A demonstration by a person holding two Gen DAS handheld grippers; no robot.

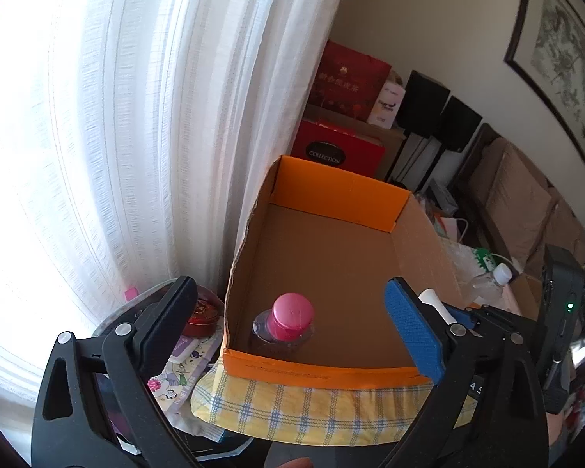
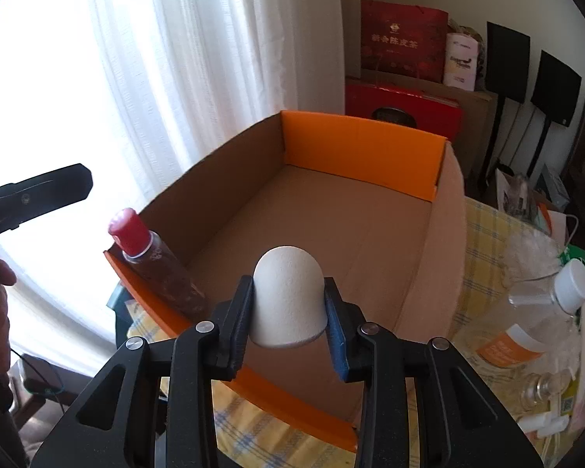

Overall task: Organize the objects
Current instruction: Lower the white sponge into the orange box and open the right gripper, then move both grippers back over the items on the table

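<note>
my right gripper [image 2: 288, 312] is pinching a white domed cap [image 2: 286, 296] between its pads, held over the near edge of the open cardboard box [image 2: 444, 234], which has orange end walls and a bare brown floor. the box sits on a yellow checked cloth [image 2: 483, 226]. a bottle [image 2: 156, 261] with a pink-red cap stands in the box's near left corner, leaning against the side wall; from the left wrist view i look down on that same bottle [image 1: 288, 323] just inside the near orange wall of the box [image 1: 323, 370]. my left gripper [image 1: 288, 331] is spread wide with nothing between its fingers, hovering at the box's near edge with the bottle below the gap. in the left wrist view the white cap [image 1: 435, 300] and my right gripper [image 1: 460, 316] show just past my blue pad [image 1: 413, 335]. to the right of the box on the cloth lies a clear bottle [image 2: 542, 300] with a white lid, among other small items i cannot make out. a white curtain [image 1: 136, 117] hangs left of the box, and red gift bags [image 2: 403, 43] stand behind it
</note>
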